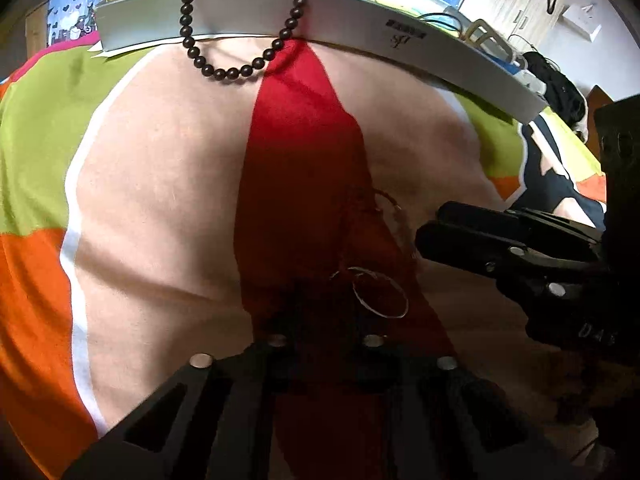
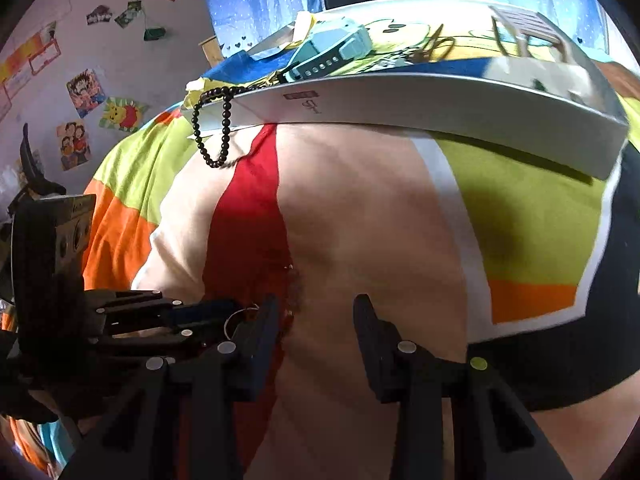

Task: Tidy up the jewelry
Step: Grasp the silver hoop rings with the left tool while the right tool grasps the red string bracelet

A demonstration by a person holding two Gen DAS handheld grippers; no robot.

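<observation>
A thin silver ring (image 1: 378, 294) lies on the red stripe of a colourful bedspread (image 1: 160, 200). My left gripper (image 1: 326, 316) is shut on the ring's near edge; the right wrist view shows the left gripper (image 2: 230, 314) with the ring (image 2: 240, 320) at its tips. My right gripper (image 2: 316, 320) stands open just beside it, only cloth between its fingers, and the left wrist view has the right gripper (image 1: 434, 226) at the right. A reddish cord piece (image 1: 382, 204) lies on the stripe ahead. A dark bead bracelet (image 1: 230, 75) hangs over the white box (image 1: 360, 40) wall.
The white box (image 2: 440, 112) sits across the far side of the bedspread, holding a teal watch (image 2: 336, 46) and other small items. Dark fabric (image 1: 560, 176) lies to the right. A wall with posters (image 2: 84, 92) stands beyond the bed on the left.
</observation>
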